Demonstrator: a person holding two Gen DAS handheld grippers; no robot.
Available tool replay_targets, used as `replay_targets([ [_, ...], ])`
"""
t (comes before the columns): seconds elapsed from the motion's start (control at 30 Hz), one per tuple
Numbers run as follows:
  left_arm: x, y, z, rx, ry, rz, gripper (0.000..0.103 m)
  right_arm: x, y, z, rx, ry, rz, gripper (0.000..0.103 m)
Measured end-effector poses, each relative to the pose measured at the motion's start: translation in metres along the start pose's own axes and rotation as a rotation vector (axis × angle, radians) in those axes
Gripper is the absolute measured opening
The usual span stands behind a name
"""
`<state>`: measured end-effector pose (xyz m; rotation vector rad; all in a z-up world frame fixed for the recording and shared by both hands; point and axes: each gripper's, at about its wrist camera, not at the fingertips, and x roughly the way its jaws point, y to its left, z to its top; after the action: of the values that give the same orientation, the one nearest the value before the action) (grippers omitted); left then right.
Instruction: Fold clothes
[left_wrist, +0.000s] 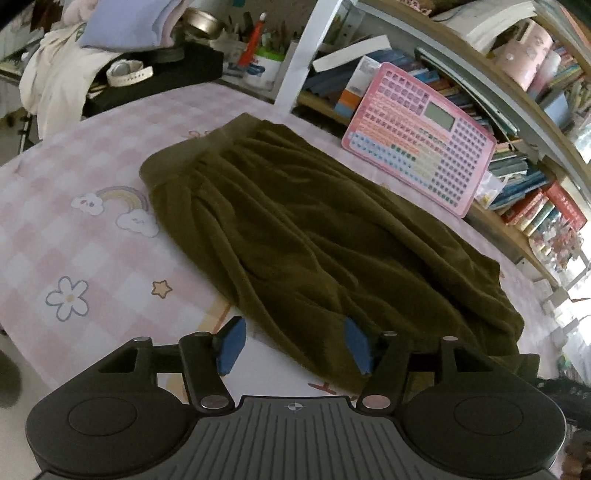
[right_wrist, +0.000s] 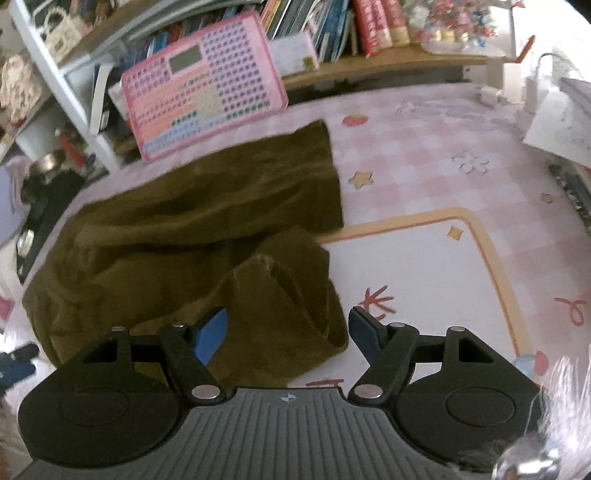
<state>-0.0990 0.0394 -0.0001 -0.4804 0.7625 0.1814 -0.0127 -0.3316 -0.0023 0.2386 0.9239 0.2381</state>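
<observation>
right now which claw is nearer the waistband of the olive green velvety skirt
Left. The left claw sits at the hem with the waistband straight ahead; the right claw is over a folded hem corner, waistband out of its view.

Olive skirt (left_wrist: 314, 236) flat; left claw (left_wrist: 293, 345) seemingly empty

Skirt (left_wrist: 317, 236) near hem hidden behind left gripper (left_wrist: 294, 345). Right view: far shelf books (right_wrist: 332, 29) blurred, cut by top edge.

I am looking into a child's bedroom or study at home: a pink checked table cover (left_wrist: 92, 236) printed with rainbows and stars, crowded bookshelves (left_wrist: 517, 177), a pink toy keyboard tablet (left_wrist: 417, 166), and a pen cup (left_wrist: 264, 66).
</observation>
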Motion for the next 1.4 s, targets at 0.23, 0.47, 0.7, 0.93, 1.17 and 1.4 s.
replay_targets([
  [0.23,-0.008,0.005,0.0,-0.055,-0.04,0.023,0.06,-0.018,0.009,0.017,-0.077,-0.083,0.05,0.014],
  [0.47,-0.009,0.02,0.015,-0.088,-0.075,0.049,0.061,-0.093,0.006,0.012,-0.159,-0.233,0.134,0.015],
  [0.7,-0.003,0.039,0.019,-0.111,-0.053,0.1,0.062,-0.067,-0.052,-0.041,0.048,0.052,-0.034,0.044],
  [0.93,-0.005,0.058,0.029,-0.15,-0.07,0.12,0.062,-0.06,-0.059,-0.041,0.395,0.1,0.137,0.057],
  [1.17,-0.005,0.099,0.041,-0.322,-0.062,0.082,0.062,-0.051,-0.07,-0.062,0.85,0.163,0.237,0.057],
  [1.4,0.023,0.126,0.07,-0.484,-0.039,0.02,0.061,-0.044,-0.063,-0.059,0.979,0.172,0.142,0.037],
])
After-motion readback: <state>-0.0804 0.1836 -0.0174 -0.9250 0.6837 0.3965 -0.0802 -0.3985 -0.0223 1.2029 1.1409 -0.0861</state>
